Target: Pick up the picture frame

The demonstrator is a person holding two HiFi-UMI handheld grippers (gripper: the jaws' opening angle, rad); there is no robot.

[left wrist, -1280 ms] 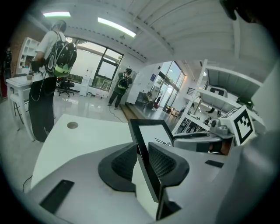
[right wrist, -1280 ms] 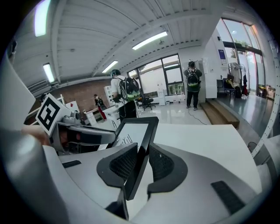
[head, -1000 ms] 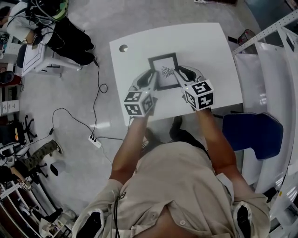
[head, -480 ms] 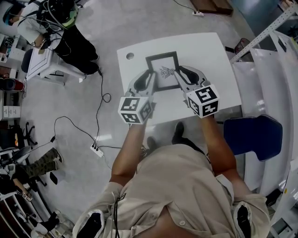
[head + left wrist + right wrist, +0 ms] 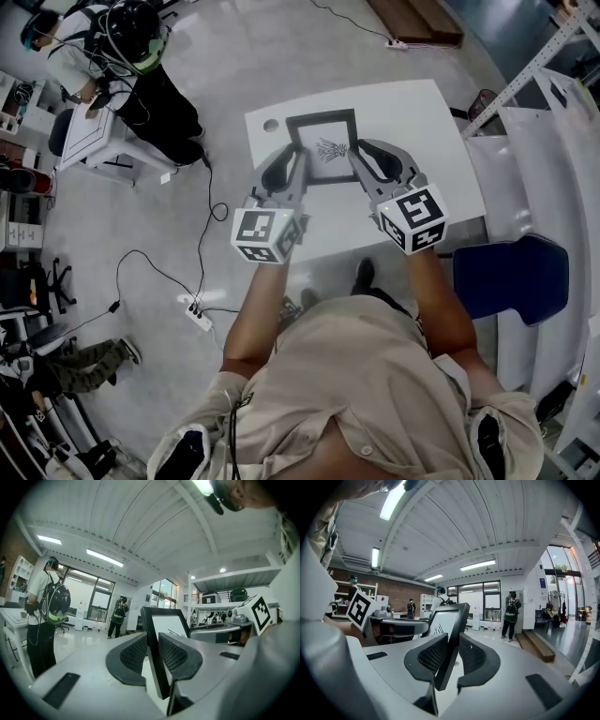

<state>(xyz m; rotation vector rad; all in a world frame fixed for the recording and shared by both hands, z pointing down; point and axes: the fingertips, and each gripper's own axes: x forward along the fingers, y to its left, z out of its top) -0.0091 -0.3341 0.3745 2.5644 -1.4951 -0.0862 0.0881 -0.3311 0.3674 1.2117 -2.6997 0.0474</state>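
The big white rectangular tabletop [image 5: 431,141] sits underneath it all. Both bare forearms [image 5: 258,300] reach straight out in front, side by side, with the grippers pointing roughly level. The grey left gripper [image 5: 292,161] has the left edge of the black rectangular picture frame [image 5: 323,136] with the white mat. The right gripper [image 5: 373,157] has the right edge, so the frame hangs between them, up off the tabletop. The left fingers [image 5: 129,656] have just been closing and now pinch that thin edge, and the right fingers [image 5: 476,656] are clamped narrow on theirs too.

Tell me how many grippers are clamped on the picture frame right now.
2. The left gripper pinches the left edge of the picture frame, and the right gripper pinches its right edge. Neither grip is hidden.
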